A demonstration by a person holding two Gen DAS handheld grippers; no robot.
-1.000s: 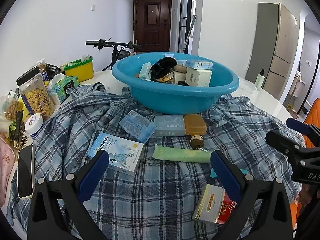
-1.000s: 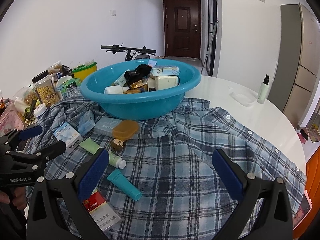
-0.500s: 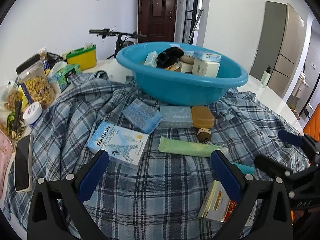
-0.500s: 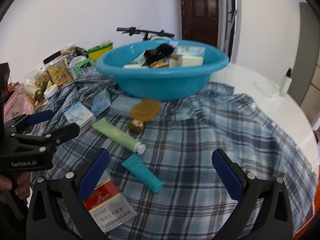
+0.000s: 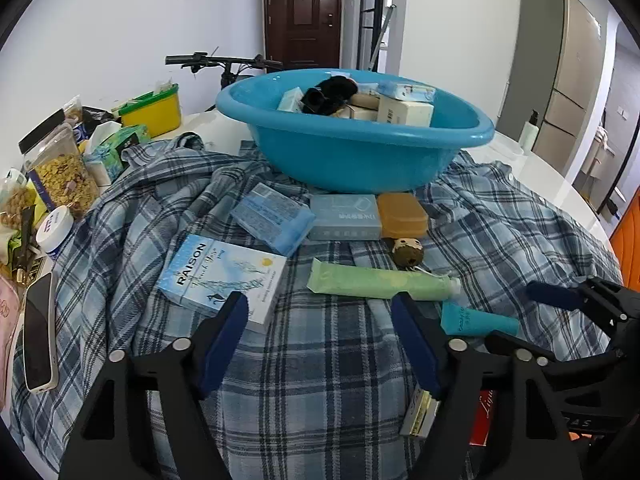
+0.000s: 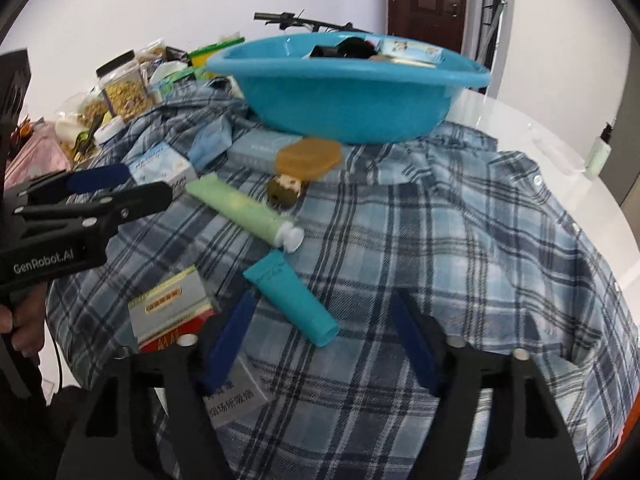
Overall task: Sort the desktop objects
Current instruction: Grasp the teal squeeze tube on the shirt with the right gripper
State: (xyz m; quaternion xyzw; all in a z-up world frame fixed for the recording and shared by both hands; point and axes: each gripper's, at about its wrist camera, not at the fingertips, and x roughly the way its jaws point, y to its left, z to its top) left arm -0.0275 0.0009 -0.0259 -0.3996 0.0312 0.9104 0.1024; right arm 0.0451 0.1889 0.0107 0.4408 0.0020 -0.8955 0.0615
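Cataloguing items on a white desk (image 5: 560,184) draped with a blue plaid shirt (image 5: 328,360).

- Teal basin (image 5: 352,156): far centre of the shirt, holding boxes and a black item.
- Blue translucent box (image 5: 274,216), pale blue box (image 5: 346,216), amber soap case (image 5: 402,215): side by side just before the basin.
- Small brown round object (image 5: 407,251): just in front of the amber case.
- "RAISON" box (image 5: 224,278): flat on the shirt, left of centre.
- Green tube (image 5: 380,282): lying crosswise, cap to the right, near the teal tube (image 6: 292,294).
- Red-and-gold carton (image 6: 172,304): near edge, partly beneath the right tool's left finger.
- Snack jar (image 5: 60,168), white-lidded pot (image 5: 54,230), phone (image 5: 38,344), yellow tub (image 5: 154,110): along the left rim.

Left tool (image 5: 320,344): fingers apart and closing, nothing between them, above the shirt near the RAISON box.
Right tool (image 6: 320,344): fingers apart and closing, the teal tube's cap end reaching into the gap, pads not touching it.
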